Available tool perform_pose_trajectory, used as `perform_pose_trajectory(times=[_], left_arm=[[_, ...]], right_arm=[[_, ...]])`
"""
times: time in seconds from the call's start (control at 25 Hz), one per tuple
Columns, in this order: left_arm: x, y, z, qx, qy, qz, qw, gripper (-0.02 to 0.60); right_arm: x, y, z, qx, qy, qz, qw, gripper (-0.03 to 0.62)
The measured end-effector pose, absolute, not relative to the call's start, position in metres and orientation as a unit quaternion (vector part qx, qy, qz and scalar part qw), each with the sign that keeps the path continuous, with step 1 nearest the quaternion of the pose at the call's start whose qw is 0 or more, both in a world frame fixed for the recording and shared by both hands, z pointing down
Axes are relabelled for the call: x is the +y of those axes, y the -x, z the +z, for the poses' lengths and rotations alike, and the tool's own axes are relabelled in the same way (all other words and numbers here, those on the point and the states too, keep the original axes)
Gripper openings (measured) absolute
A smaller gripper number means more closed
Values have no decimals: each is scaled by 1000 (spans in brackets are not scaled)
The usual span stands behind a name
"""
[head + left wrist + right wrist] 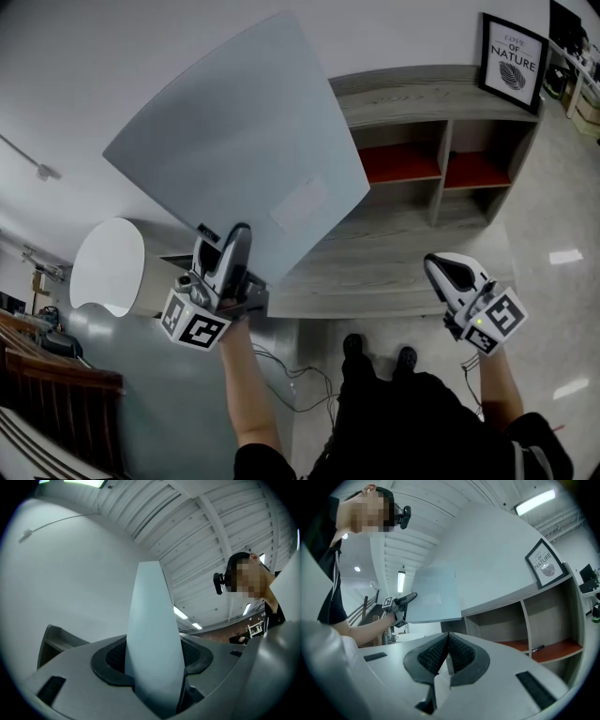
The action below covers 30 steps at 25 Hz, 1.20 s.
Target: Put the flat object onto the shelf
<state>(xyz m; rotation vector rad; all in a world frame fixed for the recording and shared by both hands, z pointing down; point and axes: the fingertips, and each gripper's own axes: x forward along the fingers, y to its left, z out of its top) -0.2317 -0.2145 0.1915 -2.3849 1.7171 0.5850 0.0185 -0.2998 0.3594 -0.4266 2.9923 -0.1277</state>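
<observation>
The flat object (244, 141) is a large pale blue-grey board, held up tilted in front of the white wall. My left gripper (237, 236) is shut on its lower edge. In the left gripper view the board (152, 630) stands edge-on between the two dark pads (112, 656). The grey wooden shelf (403, 98) with red-floored compartments stands to the right of the board. My right gripper (441, 269) hangs lower right, over the shelf's low ledge, shut and holding nothing. The right gripper view shows its pads (459, 653) meeting, with the board (433, 597) and the left gripper (408, 598) beyond.
A framed print (513, 49) leans on the shelf top at the far right. A white round table (108, 267) stands left of the shelf. Cables (291, 375) lie on the floor by the person's feet (375, 352). A small dark item (537, 648) lies in a red compartment.
</observation>
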Motion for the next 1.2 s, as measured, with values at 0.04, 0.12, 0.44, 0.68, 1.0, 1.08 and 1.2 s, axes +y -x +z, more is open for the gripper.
perform_pose_trajectory(times=[0.04,0.12,0.44,0.68,1.0,1.08,1.2], left_arm=[[-219,237,186,569,795,195,78,270],[-229,249,178,563,798,199,85,270],[-271,314,159,546,804,214,103,272],[-308,369,149,526,816,215,103,272],[-360,413,153,489,842,206,99,273],[-370,418,156,477,848,209,97,273],[-385,423,160,467,855,206,93,273]], right_arm=[[-301,-17,358,987,144,-40,58,12],[-305,-12,355,986,151,-35,58,12],[-309,33,341,983,173,-15,57,12],[-311,76,332,979,199,-10,52,12],[-315,118,331,970,237,-5,46,12],[-315,125,332,968,248,-5,46,12],[-314,131,333,964,263,-6,49,12]])
